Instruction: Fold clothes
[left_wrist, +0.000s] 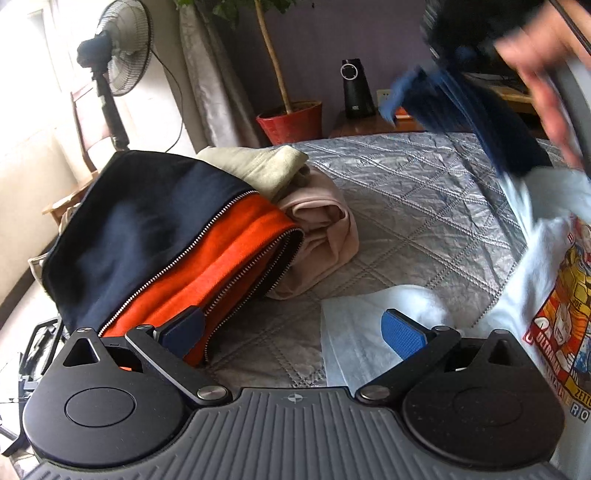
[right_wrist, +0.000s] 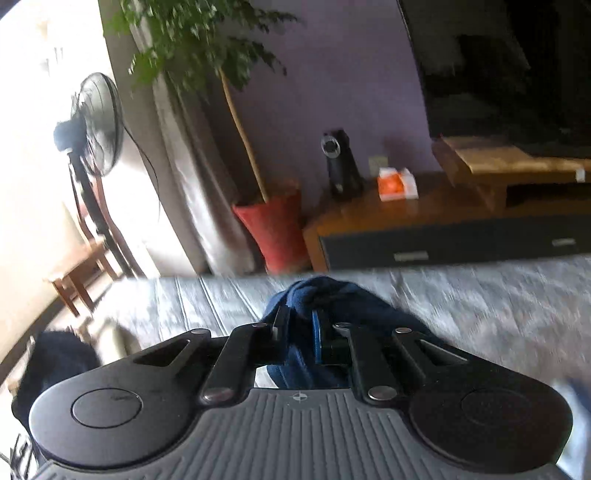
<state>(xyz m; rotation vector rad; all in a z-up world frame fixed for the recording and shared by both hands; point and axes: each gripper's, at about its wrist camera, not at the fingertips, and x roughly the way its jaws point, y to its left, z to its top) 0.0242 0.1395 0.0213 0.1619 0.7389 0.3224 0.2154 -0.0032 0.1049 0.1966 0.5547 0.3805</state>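
Note:
My left gripper (left_wrist: 293, 332) hangs open over the grey quilted bed (left_wrist: 399, 192), with nothing between its blue pads (left_wrist: 402, 332). Left of it lies a navy and orange zip jacket (left_wrist: 177, 251). A white T-shirt with a cartoon print (left_wrist: 550, 295) lies at the right, one flap (left_wrist: 354, 332) under the right pad. My right gripper (right_wrist: 299, 321) is shut on a bunch of navy blue cloth (right_wrist: 332, 295), held above the bed. From the left wrist view this navy cloth (left_wrist: 506, 140) hangs blurred at the top right, beside a person's hand (left_wrist: 546, 74).
Beige (left_wrist: 258, 166) and pink (left_wrist: 321, 229) clothes lie bundled behind the jacket. Past the bed stand a pedestal fan (left_wrist: 118, 48), a plant in a red pot (left_wrist: 291, 122), a black speaker (right_wrist: 340, 166) and a wooden TV stand (right_wrist: 443, 229) with an orange-and-white box (right_wrist: 397, 184).

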